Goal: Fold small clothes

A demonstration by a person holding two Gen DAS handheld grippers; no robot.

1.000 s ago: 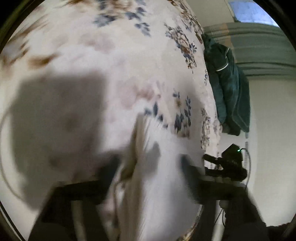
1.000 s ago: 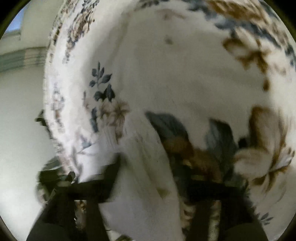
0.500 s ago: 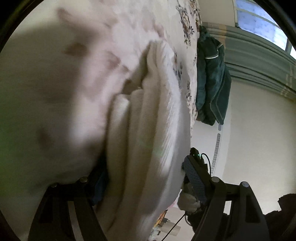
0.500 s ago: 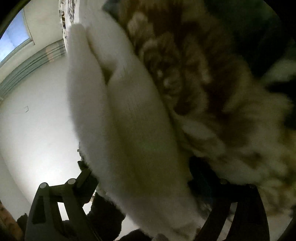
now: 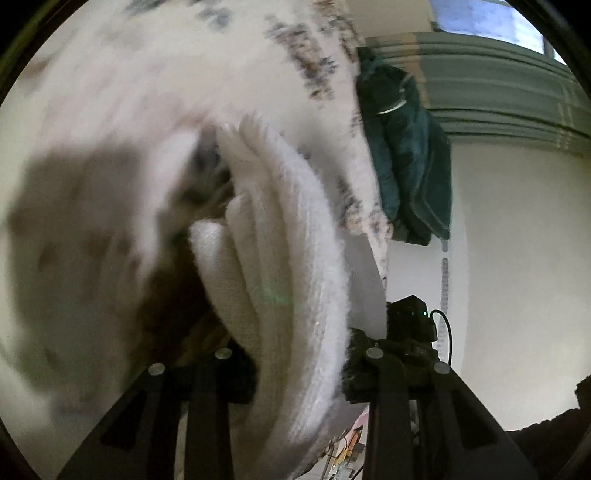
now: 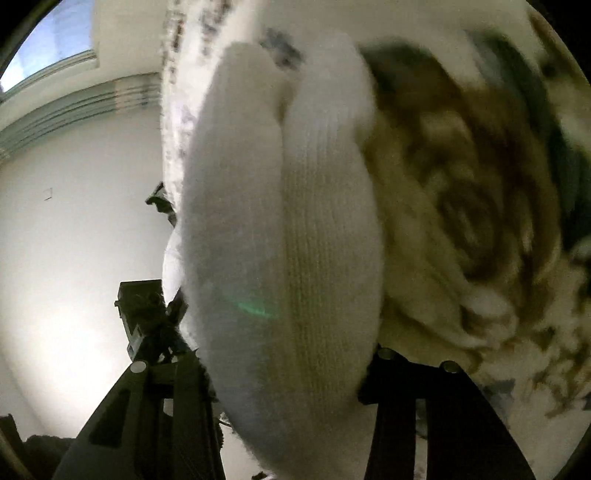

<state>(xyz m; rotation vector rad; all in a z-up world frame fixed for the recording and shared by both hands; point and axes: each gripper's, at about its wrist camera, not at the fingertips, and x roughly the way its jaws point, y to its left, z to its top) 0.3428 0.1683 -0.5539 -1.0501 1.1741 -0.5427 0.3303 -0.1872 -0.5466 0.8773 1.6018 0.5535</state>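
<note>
A white knitted garment lies in folded layers on the floral blanket. In the left wrist view its bunched edge fills the gap of my left gripper, whose jaws are closing, pads against the knit on both sides. The right wrist view shows the same garment as a thick roll between the fingers of my right gripper. Those jaws are closing too and press on it. Each gripper holds one end. The right gripper's body shows just past the garment, and the left gripper's body does likewise.
The blanket with brown and blue flowers covers a bed. A dark green jacket hangs over the bed's far edge. Beyond it are a white wall, grey curtains and a window. Small clutter shows on the floor below.
Both grippers moved in on the garment's ends from above the blanket. Their jaws have narrowed onto the folded layers since half a second ago. The left end has lifted slightly.
</note>
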